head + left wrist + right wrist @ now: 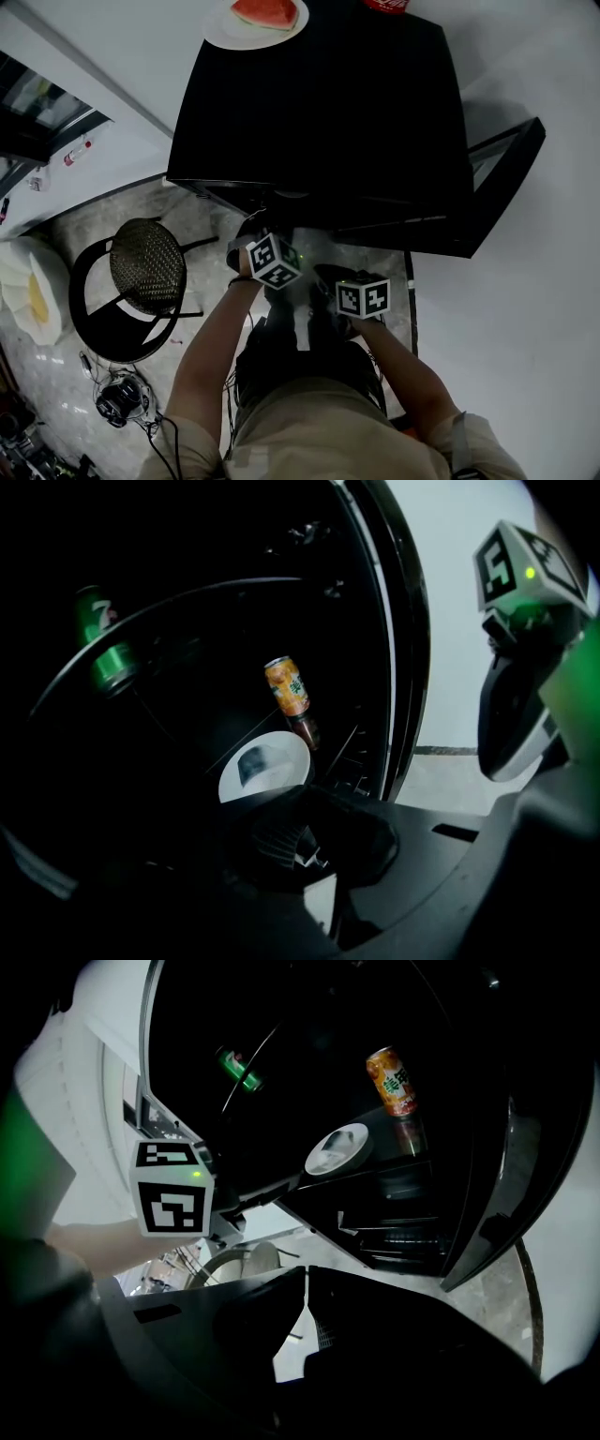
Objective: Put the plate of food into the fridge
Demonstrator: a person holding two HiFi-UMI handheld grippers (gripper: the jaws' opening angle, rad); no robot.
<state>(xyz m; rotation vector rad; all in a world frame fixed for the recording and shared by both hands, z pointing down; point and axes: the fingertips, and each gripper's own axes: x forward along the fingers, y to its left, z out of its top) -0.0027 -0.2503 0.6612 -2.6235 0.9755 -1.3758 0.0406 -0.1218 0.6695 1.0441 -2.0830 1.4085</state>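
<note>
The plate of watermelon (pixel 255 21) is out of your grip: your left gripper (pixel 307 841) and right gripper (pixel 307 1274) both have jaws pressed together on nothing, low before the open fridge (pixel 328 103). Inside, a white plate (pixel 264 766) lies on a shelf near an orange can (pixel 287 686); the watermelon sits farthest off, atop the fridge.

Both gripper views are dim and bowed at the edges, the fridge (pixel 187 667) interior nearly black, while the head view is evenly bright.

White marker cubes (pixel 274 261), khaki short sleeves (pixel 180 448)
</note>
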